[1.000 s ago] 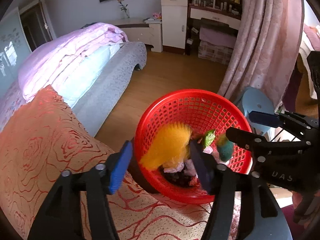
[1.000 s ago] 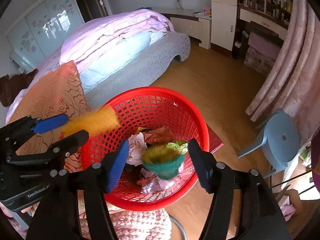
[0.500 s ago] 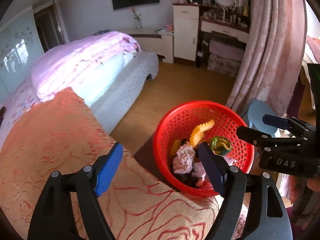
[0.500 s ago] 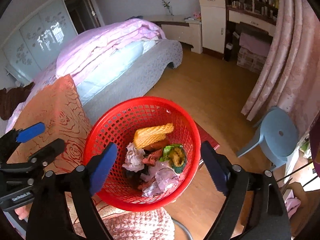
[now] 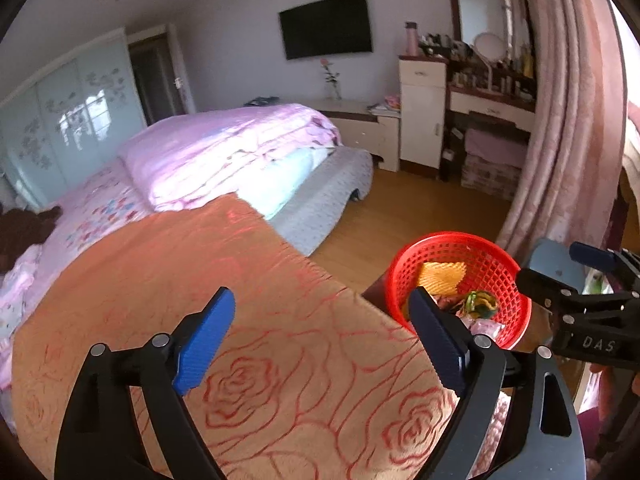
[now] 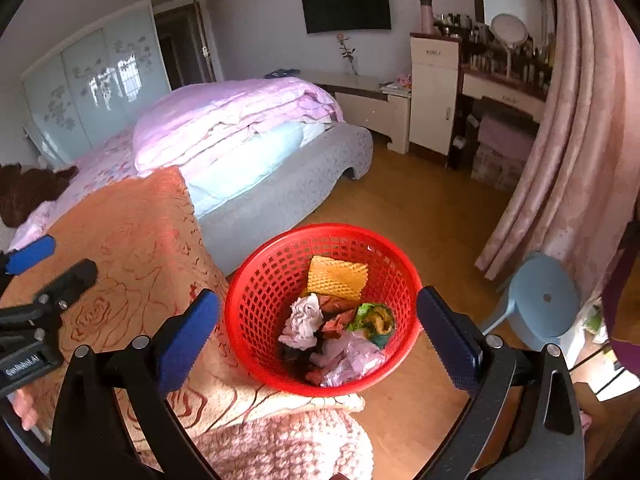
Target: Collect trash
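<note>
Left tool (image 5: 320, 336) spread wide above orange blanket (image 5: 240, 280), right tool (image 6: 320, 332) gaping — empty — over red basket (image 6: 256, 280)

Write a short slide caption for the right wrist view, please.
Open right gripper above red basket of trash beside bed.

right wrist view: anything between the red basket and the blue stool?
Nothing: only bare wood floor between the red basket and the blue stool, clearest in the right wrist view.
</note>
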Available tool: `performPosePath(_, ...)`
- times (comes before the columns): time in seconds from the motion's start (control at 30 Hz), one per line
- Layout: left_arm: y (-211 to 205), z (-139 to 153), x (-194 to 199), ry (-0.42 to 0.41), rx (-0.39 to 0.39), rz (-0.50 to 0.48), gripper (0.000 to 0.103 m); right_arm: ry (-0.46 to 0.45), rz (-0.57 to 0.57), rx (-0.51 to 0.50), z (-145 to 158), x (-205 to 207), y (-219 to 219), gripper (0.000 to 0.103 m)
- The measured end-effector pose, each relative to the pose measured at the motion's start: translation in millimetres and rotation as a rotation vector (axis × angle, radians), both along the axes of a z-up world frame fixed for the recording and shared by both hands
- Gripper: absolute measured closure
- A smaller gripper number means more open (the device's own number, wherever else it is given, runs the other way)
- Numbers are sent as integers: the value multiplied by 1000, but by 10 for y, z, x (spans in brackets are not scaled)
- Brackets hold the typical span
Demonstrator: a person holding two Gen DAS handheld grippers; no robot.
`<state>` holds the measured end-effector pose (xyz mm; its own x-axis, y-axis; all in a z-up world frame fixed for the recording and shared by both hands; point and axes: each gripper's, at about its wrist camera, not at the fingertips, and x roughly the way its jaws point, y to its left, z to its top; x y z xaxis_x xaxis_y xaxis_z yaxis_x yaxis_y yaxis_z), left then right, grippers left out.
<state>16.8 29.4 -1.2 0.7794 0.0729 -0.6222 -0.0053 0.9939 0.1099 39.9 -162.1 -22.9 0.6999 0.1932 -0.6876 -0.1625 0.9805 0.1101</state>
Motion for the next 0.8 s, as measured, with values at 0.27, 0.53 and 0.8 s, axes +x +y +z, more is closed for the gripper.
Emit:
performPosePath(0.27, 75, 51, -267, -34, 2, 48, 16, -55, -26, 29, 144, -284, 58, 7)
performPosePath(0.53, 159, 88, -341, -49, -2, 76, 15, -83, -81, 25, 175, -431, 19, 7)
performPosePath(0.8, 200, 54, -306, -37, -13, 82, 15, -102, -82, 14, 194, -468, 28, 7)
